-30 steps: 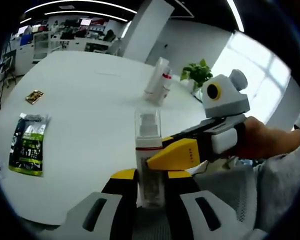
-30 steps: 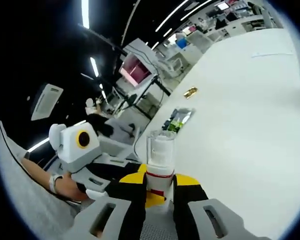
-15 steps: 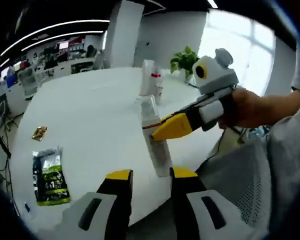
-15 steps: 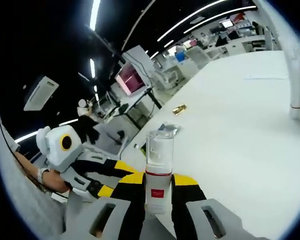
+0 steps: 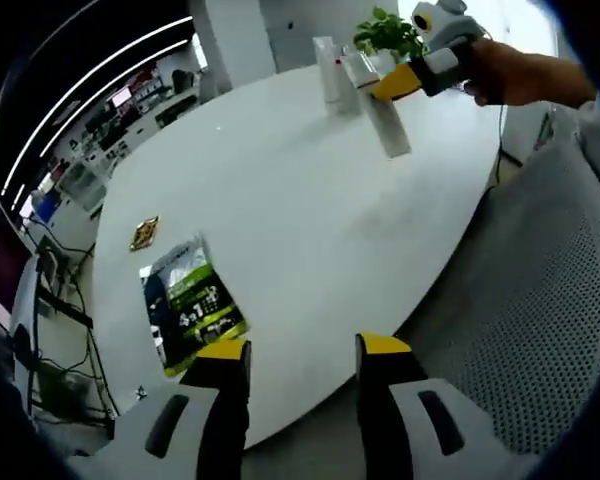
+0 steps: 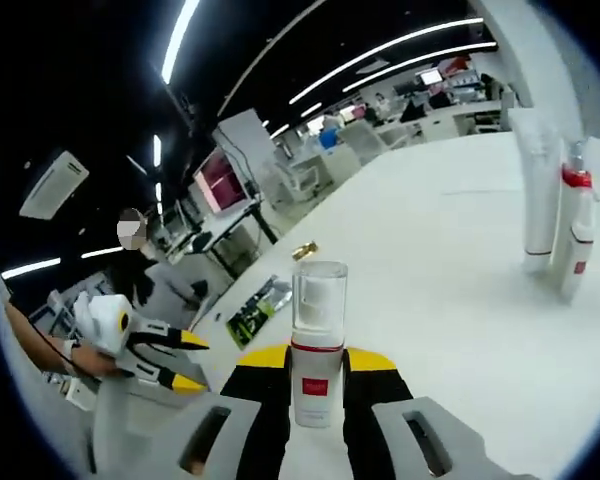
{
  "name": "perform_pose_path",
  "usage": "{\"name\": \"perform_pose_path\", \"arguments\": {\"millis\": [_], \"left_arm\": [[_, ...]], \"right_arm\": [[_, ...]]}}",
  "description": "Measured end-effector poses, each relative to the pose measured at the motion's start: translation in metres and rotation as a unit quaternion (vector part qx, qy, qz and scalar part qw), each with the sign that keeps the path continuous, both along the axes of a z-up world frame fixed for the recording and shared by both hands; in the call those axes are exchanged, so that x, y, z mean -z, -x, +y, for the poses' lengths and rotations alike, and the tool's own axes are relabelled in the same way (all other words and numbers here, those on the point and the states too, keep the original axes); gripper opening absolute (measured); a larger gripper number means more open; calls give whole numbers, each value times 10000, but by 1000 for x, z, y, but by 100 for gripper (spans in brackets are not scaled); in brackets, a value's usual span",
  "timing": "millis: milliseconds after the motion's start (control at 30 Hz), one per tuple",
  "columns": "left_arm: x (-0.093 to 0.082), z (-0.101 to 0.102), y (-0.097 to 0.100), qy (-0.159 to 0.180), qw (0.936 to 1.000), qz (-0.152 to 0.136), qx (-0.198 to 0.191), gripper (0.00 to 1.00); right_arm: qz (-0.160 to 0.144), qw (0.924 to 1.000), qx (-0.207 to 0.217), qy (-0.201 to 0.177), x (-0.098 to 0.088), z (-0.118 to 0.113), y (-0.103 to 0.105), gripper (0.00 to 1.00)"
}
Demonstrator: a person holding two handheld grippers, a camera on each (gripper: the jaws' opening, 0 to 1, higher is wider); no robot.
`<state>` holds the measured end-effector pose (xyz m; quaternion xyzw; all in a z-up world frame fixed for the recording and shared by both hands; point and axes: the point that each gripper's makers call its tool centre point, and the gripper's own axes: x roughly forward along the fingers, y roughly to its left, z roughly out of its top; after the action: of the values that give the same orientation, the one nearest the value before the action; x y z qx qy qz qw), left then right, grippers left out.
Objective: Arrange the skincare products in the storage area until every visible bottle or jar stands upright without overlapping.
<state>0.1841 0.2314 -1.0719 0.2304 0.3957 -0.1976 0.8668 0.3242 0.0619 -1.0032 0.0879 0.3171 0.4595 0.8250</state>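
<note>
A white pump bottle [image 6: 318,345] with a clear cap and a red band stands upright between the jaws of my right gripper [image 6: 318,368], which is shut on it. In the left gripper view that bottle [image 5: 389,125] hangs tilted over the far side of the white table [image 5: 310,210], held by the right gripper [image 5: 382,92] and a hand [image 5: 515,78]. Two tall white bottles [image 6: 538,195] [image 6: 577,232] stand upright just beyond it, one with a red collar; they are the standing bottles [image 5: 332,68]. My left gripper [image 5: 302,352] is open near the table's front edge, holding nothing.
A green packet [image 5: 190,300] and a small gold packet [image 5: 145,233] lie flat on the table's left side. A potted plant [image 5: 388,30] stands behind the bottles. A grey mesh chair [image 5: 540,300] sits at the right. Office desks and screens fill the background.
My left gripper let go of the pump bottle and drew back from it. The right gripper kept hold and carried the bottle toward the two standing bottles.
</note>
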Motion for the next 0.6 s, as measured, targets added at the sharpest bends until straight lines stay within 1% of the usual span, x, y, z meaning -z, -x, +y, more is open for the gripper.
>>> {"name": "perform_pose_path", "arguments": {"millis": [33,67,100,133,167,200,233,367,433,467,533,600], "left_arm": [[3,-4,1,-46,9998,27,200,29],[5,-3,3,52,9999,116,61,28],[8,-1,7,268,9991,282,-172,28],[10,0,7,335,9986,352,-213,31],[15,-1,8,329,9983,450,-178,33],[17,-2,9,334,9982,481,-157,34],[18,-3,10,341,9980,513,-132,34],[21,3,11,335,9974,576,-257,33],[26,3,15,378,9963,725,-276,32],[26,2,15,466,9955,768,-312,31],[27,1,16,522,9950,781,-344,30],[27,1,17,521,9950,785,-342,30]], "right_arm": [[-72,10000,58,38,0,-2,-4,13],[-152,9998,101,67,0,-4,-8,13],[-267,9994,166,131,0,-8,-15,13],[-329,9991,220,182,0,-10,-19,13],[-391,9986,283,195,0,-13,-25,13],[-455,9981,352,224,-1,-15,-29,13],[-598,9967,456,318,0,-21,-38,13],[-805,9924,808,458,1,-37,-63,13],[-952,9894,950,544,1,-44,-74,13],[-1044,9875,1022,588,2,-48,-80,13],[-1155,9842,1157,676,3,-54,-90,13],[-1262,9812,1308,652,1,-57,-99,13]]}}
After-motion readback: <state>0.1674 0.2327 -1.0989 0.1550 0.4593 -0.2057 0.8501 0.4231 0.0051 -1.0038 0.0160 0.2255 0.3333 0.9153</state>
